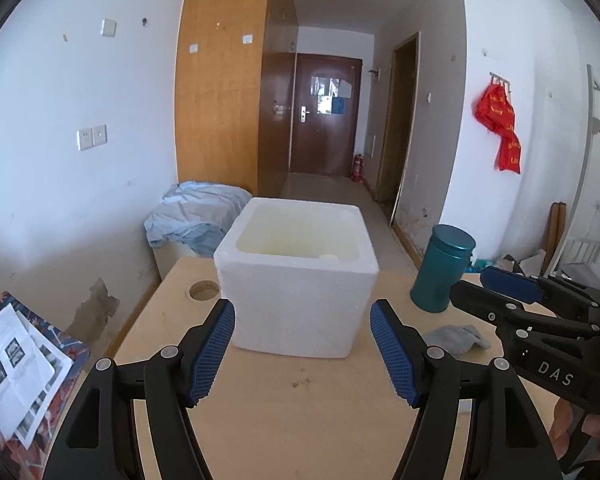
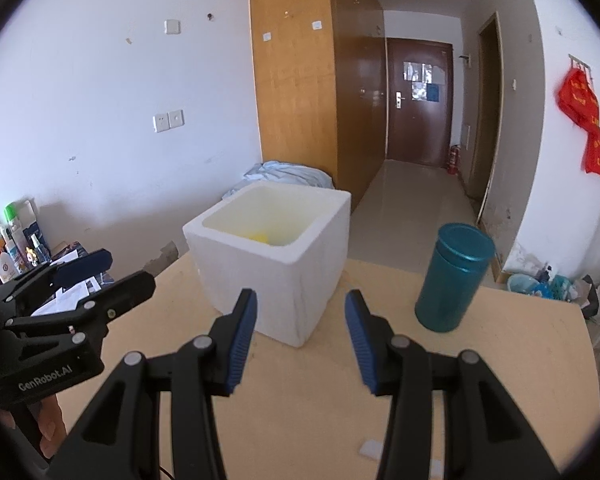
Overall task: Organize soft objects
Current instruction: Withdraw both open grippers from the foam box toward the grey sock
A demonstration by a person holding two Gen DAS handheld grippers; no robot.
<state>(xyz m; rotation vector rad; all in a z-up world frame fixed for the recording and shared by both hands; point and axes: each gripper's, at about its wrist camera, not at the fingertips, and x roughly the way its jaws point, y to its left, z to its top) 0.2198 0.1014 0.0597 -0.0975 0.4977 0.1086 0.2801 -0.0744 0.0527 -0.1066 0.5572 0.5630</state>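
L wrist view: left gripper (image 1: 302, 354) wide, nothing held, low centre; foam box (image 1: 296, 276) mid-frame; grey cloth (image 1: 458, 338) lower right on table (image 1: 300, 420), not yet boxed.
R wrist view: right gripper (image 2: 301, 338) half-wide, empty; yellow item (image 2: 260, 237) already in box.

Left gripper (image 1: 302, 354): black plastic linkage arms, silver round rivets, blue ribbed pads (image 1: 392, 354). Right gripper (image 2: 301, 338): same build, blue pads (image 2: 242, 340). White markings "DAS" and "GenRobot.AI" on black bodies.
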